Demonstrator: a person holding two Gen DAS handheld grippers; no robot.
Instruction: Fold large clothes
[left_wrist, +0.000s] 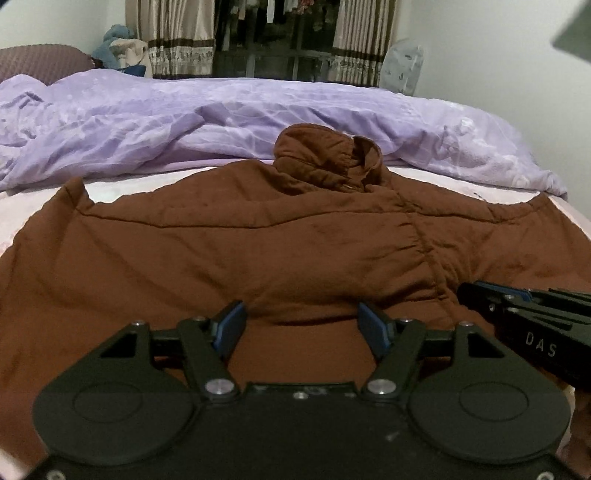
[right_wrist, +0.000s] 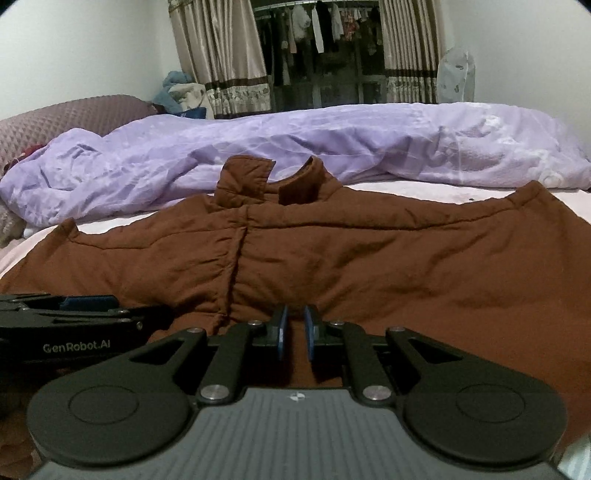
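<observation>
Left wrist view: the left gripper (left_wrist: 300, 325) is hovering with its jaws wide apart and nothing between them, low over the near part of the brown jacket (left_wrist: 258, 236) that's lying spread across the bed (left_wrist: 22, 206). The jacket's looking thick, quilted and puffy, so one pad could easily be grabbing only the top layer.

Right wrist view: the right gripper (right_wrist: 294, 326) is sitting with just a narrow gap, empty too. The collar (right_wrist: 243, 181) is standing up stiff. The rumpled purple duvet (right_wrist: 332, 144) is lying right behind, so a fold could be snagging it.
</observation>
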